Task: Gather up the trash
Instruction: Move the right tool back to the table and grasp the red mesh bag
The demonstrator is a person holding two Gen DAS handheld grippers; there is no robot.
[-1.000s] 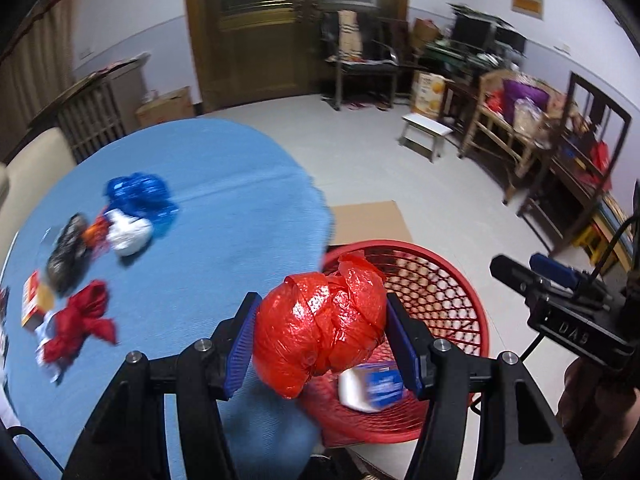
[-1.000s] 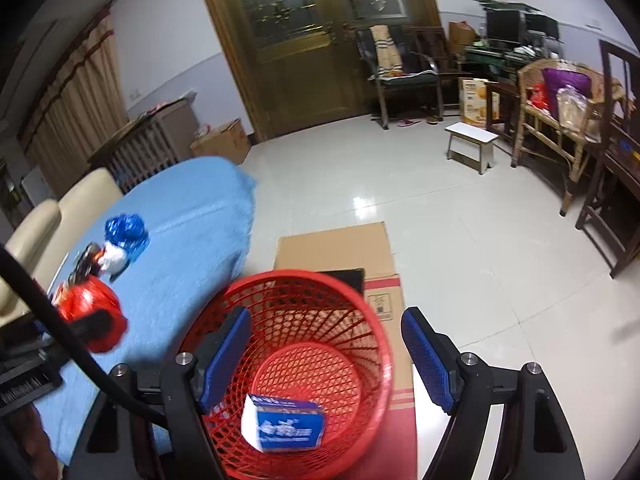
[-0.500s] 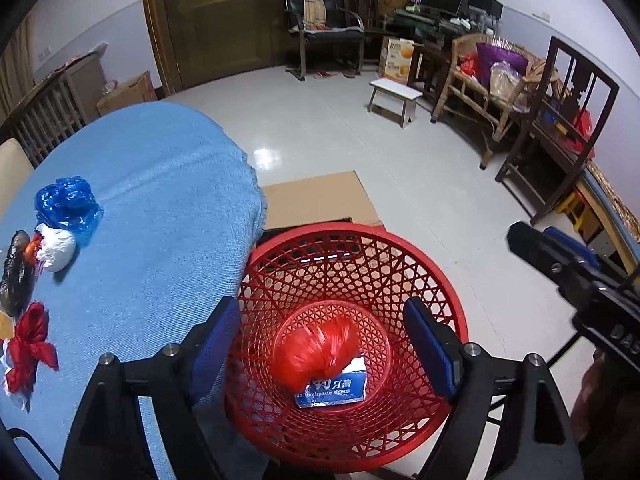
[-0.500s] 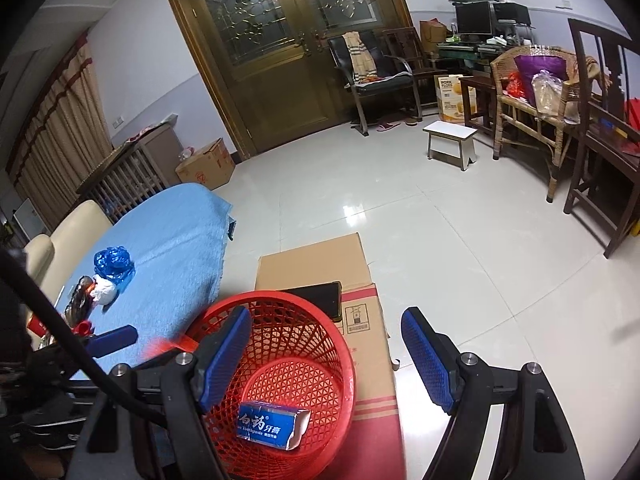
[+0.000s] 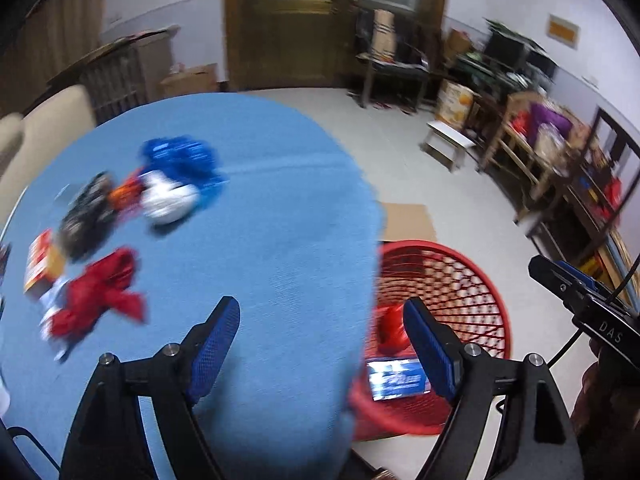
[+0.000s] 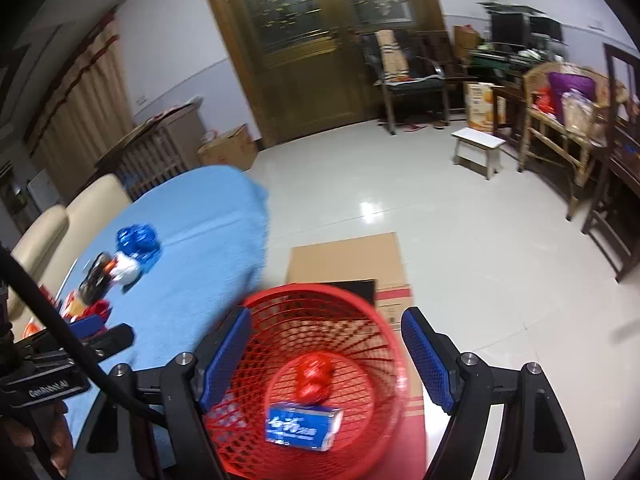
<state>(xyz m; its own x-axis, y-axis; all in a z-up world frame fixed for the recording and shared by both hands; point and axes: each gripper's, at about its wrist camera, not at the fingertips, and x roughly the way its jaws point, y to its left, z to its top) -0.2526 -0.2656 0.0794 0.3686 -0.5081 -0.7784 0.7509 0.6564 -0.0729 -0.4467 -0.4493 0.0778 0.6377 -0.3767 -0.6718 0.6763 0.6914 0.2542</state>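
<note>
My left gripper [image 5: 320,312] stands open and empty over the near edge of the blue-clothed table [image 5: 260,220]. Further left on the cloth lie a crumpled red bag [image 5: 96,296], a black bag [image 5: 86,216], a white wad [image 5: 168,200], a blue bag [image 5: 180,160] and a small orange box [image 5: 42,260]. A red mesh basket [image 6: 320,300] sits on the floor beside the table. Inside it are a red bag [image 6: 314,376] and a blue-and-white box [image 6: 304,426]. My right gripper [image 6: 326,320] hangs open above the basket, holding nothing.
A flat cardboard box [image 6: 348,260] lies under and behind the basket on the pale tiled floor. A white stool [image 6: 478,148], dark chairs and a wicker chair [image 6: 560,120] line the right side. Beige seats [image 6: 80,208] stand behind the table.
My left gripper opened and the red bag dropped into the basket. The gripper then swung left, back over the table. The right gripper stayed open above the basket.
</note>
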